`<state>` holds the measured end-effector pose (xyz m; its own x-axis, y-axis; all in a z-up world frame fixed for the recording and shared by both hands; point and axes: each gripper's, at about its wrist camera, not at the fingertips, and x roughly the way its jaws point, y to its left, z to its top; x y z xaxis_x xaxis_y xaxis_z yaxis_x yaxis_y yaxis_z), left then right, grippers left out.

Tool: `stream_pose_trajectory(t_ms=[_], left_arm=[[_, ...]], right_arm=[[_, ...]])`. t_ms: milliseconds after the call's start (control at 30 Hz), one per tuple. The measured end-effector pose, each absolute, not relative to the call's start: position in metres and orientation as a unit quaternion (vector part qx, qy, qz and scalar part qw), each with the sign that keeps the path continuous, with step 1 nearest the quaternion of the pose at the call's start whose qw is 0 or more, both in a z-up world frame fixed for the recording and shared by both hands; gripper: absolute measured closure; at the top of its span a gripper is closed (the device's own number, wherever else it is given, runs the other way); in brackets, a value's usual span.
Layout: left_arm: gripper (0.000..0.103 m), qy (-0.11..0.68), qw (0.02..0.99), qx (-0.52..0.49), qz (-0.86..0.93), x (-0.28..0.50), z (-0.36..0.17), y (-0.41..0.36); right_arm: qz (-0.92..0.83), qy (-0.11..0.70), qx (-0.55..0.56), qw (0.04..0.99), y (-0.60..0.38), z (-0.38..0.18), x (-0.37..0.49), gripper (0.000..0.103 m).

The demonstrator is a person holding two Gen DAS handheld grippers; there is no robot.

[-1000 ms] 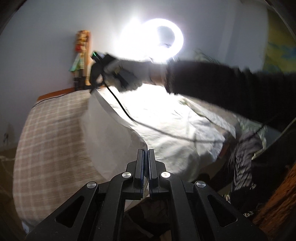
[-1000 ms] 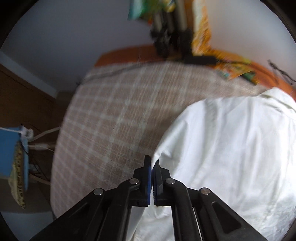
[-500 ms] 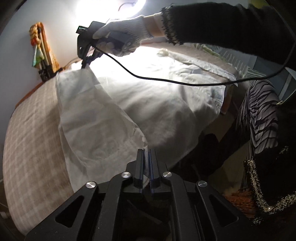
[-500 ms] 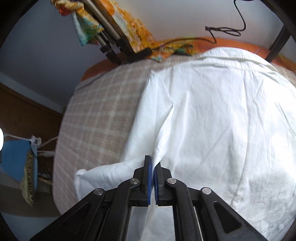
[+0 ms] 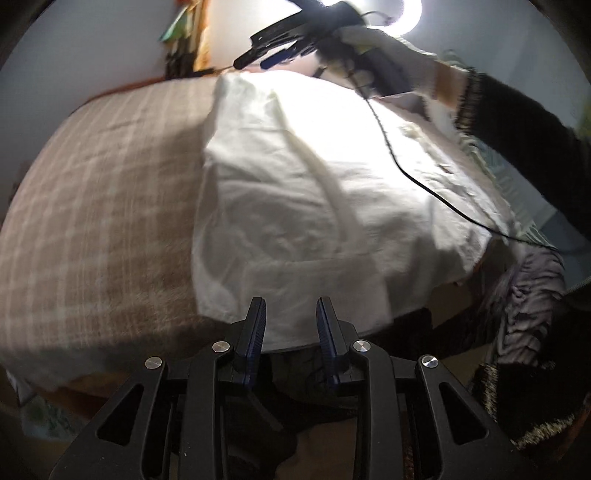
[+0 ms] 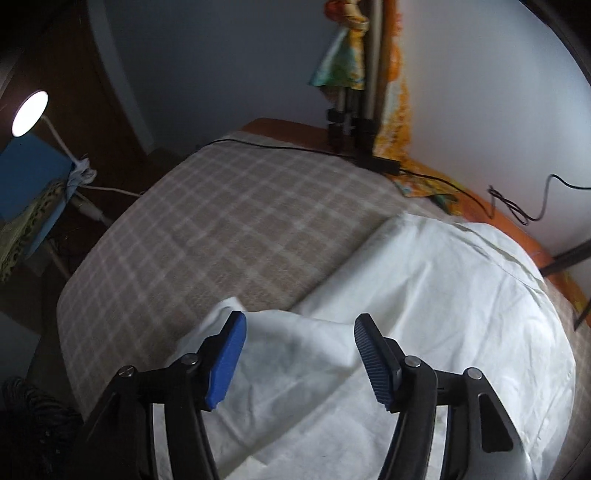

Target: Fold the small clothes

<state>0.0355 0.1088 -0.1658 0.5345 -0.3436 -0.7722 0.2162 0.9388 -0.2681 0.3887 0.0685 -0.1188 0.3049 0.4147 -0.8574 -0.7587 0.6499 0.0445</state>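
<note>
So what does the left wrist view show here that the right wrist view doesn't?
Only the left wrist view shows the person's gloved hand carrying the right gripper from outside, a ring light behind it, and a striped garment hanging off the near edge. Only the right wrist view shows a desk lamp and a blue box beside the table. Both show the white shirt lying on the checked cloth, with each gripper's jaws opening and nothing pinched between them.
</note>
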Motion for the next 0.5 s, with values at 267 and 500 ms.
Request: stream_pose_trajectory(t_ms=[267, 500], left_arm=[[0.076, 0.466, 0.867, -0.078, -0.162, 0.041, -0.179, 0.105], [0.102, 0.457, 0.869, -0.090, -0.169, 0.039, -0.184, 0.107]], right_arm=[[0.379, 0.440, -0.280, 0.765, 0.112, -0.153, 0.374, 0.035], [0.380, 0.441, -0.283, 0.762, 0.123, -0.163, 0.383, 0.035]])
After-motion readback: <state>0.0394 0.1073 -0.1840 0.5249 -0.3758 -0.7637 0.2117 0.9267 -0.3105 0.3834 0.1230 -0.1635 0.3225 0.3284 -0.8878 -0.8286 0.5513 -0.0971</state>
